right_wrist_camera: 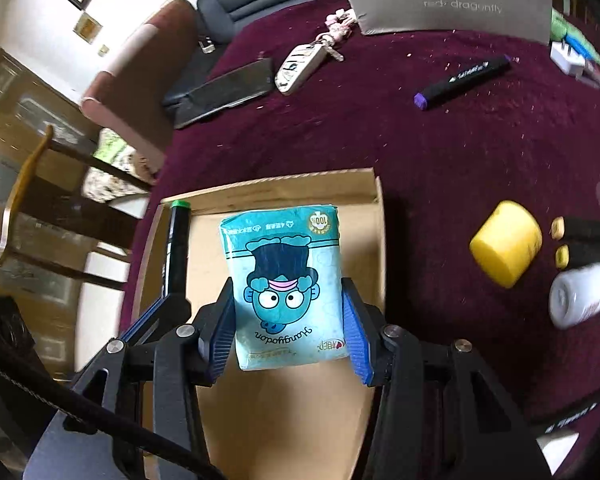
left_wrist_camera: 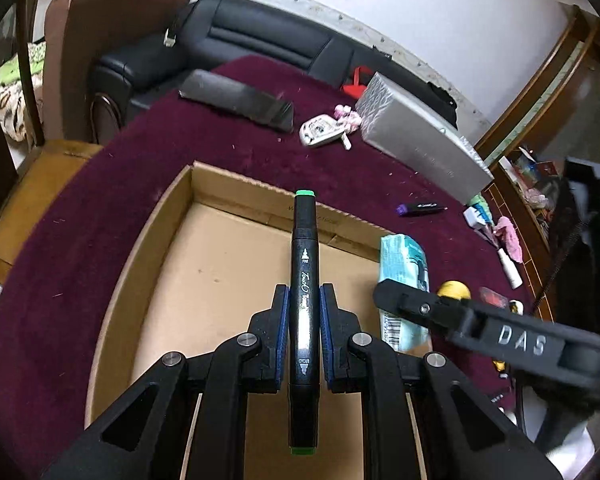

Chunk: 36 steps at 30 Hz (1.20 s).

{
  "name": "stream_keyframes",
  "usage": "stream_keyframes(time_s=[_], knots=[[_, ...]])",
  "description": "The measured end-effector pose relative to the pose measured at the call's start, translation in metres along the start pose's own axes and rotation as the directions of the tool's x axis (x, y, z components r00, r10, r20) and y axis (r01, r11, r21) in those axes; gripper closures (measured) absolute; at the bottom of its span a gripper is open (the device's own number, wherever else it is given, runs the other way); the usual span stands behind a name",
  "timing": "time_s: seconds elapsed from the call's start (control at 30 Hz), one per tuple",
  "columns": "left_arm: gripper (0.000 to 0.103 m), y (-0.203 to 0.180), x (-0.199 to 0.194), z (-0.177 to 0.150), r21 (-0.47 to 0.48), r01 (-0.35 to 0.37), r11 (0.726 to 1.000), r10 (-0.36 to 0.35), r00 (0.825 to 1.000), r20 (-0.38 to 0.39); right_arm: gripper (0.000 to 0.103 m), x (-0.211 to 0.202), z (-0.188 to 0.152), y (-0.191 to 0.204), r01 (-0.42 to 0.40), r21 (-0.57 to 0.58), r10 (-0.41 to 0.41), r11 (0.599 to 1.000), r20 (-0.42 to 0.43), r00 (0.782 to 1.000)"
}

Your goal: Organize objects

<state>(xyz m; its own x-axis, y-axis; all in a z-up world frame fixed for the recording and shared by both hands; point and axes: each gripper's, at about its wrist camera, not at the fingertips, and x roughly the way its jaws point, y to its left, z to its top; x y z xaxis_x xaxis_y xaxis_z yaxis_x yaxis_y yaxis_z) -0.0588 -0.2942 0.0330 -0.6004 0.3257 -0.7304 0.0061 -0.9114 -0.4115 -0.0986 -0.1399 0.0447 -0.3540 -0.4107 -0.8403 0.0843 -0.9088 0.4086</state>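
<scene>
on the left side, the left gripper [left_wrist_camera: 304, 312] is closed on a black marker with green caps [left_wrist_camera: 305, 276], which it holds over the open cardboard box [left_wrist_camera: 140, 264]. the marker points forward along the fingers, and i think it is not yet laid down, because the fingers clench it from both sides. next to it, more to the right, the right gripper [right_wrist_camera: 290, 320] has its blue pads [right_wrist_camera: 354, 328] at the two sides of a turquoise tissue pack [right_wrist_camera: 286, 284] with a cartoon face. the pack is also over the box, close to its right wall. the pads look to press it, but i cannot tell if the pack already rests on the box floor. the part of the box floor that shows is bare, so i judge the task is only at its beginning.

going further right, many things wait on the dark red cloth [right_wrist_camera: 440, 152]: a phone [right_wrist_camera: 224, 94] and a key fob [right_wrist_camera: 300, 65] at the far side, a marker with purple cap [right_wrist_camera: 462, 78], a yellow cylinder [right_wrist_camera: 506, 242], a white bottle [right_wrist_camera: 582, 294] and some more markers at the edge. the grey shoe box [right_wrist_camera: 452, 4] stands at the back.
</scene>
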Motion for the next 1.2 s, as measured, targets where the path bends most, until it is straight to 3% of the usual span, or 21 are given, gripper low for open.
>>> stream_keyframes(time_s=[0.2,0.4,0.57,0.7,0.83,1.03,1.2], knots=[[0.092,-0.005,0.018,-0.006,-0.006,0.026,1.000,-0.026,0.999,-0.047,0.054,0.004,0.000,0.001,0.083,-0.040,-0.082,0.996,0.029,0.996],[0.090,0.007,0.016,-0.008,-0.099,0.044,0.994,-0.049,0.998,-0.048,0.053,0.003,-0.004,0.004,0.108,-0.057,-0.104,0.992,0.060,0.993],[0.090,0.005,-0.021,-0.013,-0.092,0.019,0.996,-0.017,1.000,0.024,0.053,-0.012,-0.007,0.001,0.070,-0.063,-0.063,0.996,0.105,0.993],[0.089,-0.012,-0.075,-0.038,-0.055,0.024,0.998,-0.017,0.993,0.118,0.052,-0.042,-0.021,-0.004,0.039,-0.085,-0.024,0.996,0.171,0.985],[0.074,-0.034,-0.116,-0.065,-0.023,0.041,0.999,-0.035,0.974,0.222,0.043,-0.076,-0.057,-0.018,0.051,-0.105,-0.021,0.993,0.272,0.962],[0.074,-0.066,-0.141,-0.093,0.006,0.003,1.000,-0.005,0.945,0.327,0.043,-0.116,-0.102,-0.043,0.099,-0.084,-0.057,0.992,0.403,0.913],[0.074,-0.076,-0.138,-0.097,-0.018,0.005,1.000,0.001,0.956,0.294,0.038,-0.139,-0.123,-0.049,0.122,-0.099,-0.062,0.988,0.469,0.881]])
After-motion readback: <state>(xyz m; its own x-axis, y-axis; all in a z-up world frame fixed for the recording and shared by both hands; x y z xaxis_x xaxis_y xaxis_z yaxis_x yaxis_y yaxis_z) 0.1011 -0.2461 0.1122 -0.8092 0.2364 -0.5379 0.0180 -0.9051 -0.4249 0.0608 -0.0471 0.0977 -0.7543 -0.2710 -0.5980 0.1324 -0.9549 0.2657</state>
